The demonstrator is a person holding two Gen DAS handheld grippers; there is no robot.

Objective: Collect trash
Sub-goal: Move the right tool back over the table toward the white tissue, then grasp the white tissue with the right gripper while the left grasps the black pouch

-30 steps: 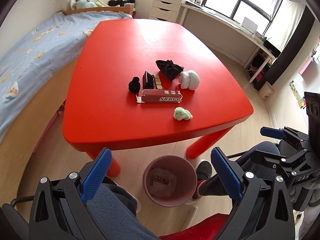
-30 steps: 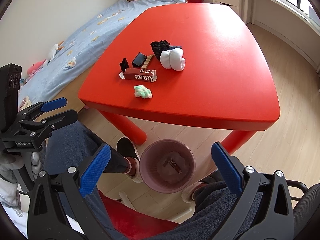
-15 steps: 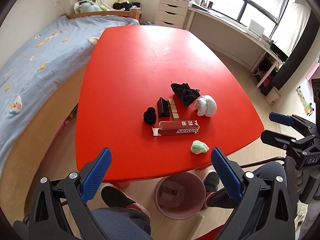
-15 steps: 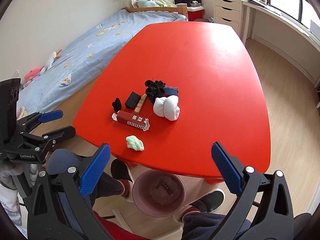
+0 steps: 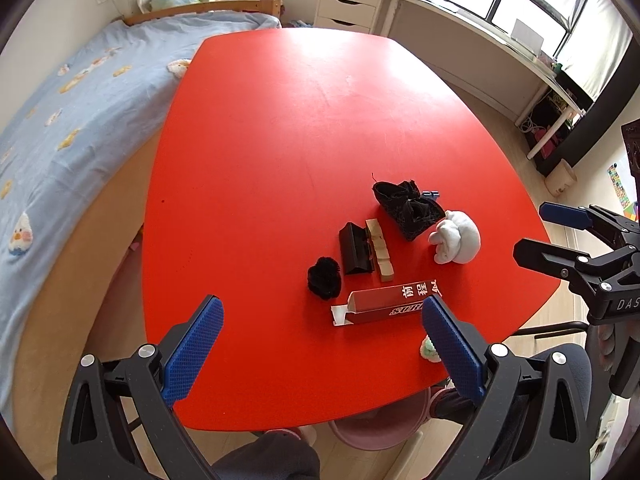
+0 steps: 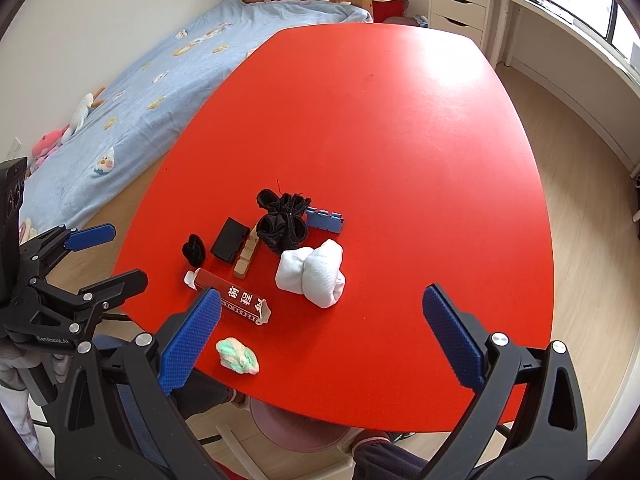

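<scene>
From the left wrist camera, the left gripper [image 5: 322, 340] hangs with jaws spread wide above the near edge of the glossy red table [image 5: 280, 128], the long red printed carton [image 5: 386, 305] just ahead by a fuzzy black clump [image 5: 324, 278]. From the right wrist camera, the right gripper [image 6: 320, 330] is likewise wide apart and empty, with the crumpled green-and-white wad [image 6: 237, 356] near its left finger, a white rolled sock bundle [image 6: 314, 274] ahead, and what seems a pink round bin [image 6: 296, 430] mostly hidden under the table edge.

I'm in a child's bedroom at home: a bed [image 5: 60, 128] with a duck-print blue cover beside my red worktop [image 5: 280, 128], plush toys [image 6: 56, 136], a white drawer chest [image 5: 348, 0], wood flooring.
</scene>
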